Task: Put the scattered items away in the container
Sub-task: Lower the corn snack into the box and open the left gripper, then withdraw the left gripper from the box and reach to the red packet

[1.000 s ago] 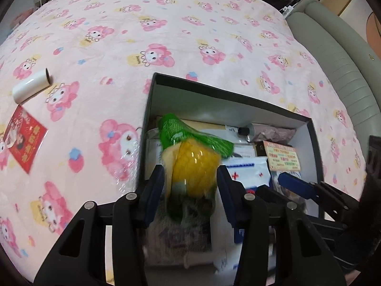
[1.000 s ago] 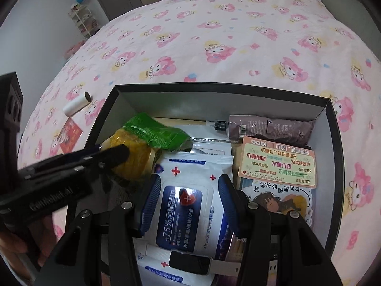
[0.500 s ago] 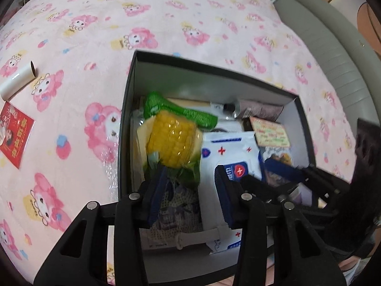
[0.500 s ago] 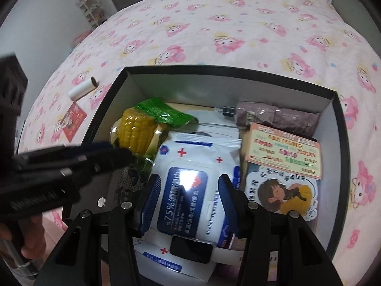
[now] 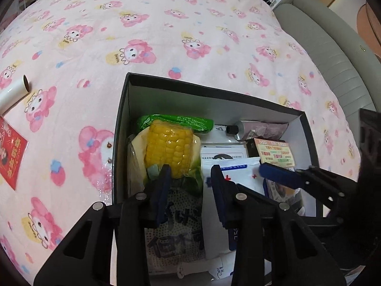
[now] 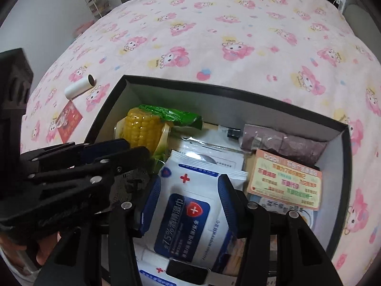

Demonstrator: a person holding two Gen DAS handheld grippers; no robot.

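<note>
Box (image 5: 123, 128) rim beside left gripper (image 5: 190, 178)

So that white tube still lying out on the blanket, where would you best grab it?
Probably across its middle. The white tube lies flat on the pink blanket, open end up and to the right. Bring a hand-held gripper down from above, one finger on each long side; the round, even body should sit steady between them.
</note>
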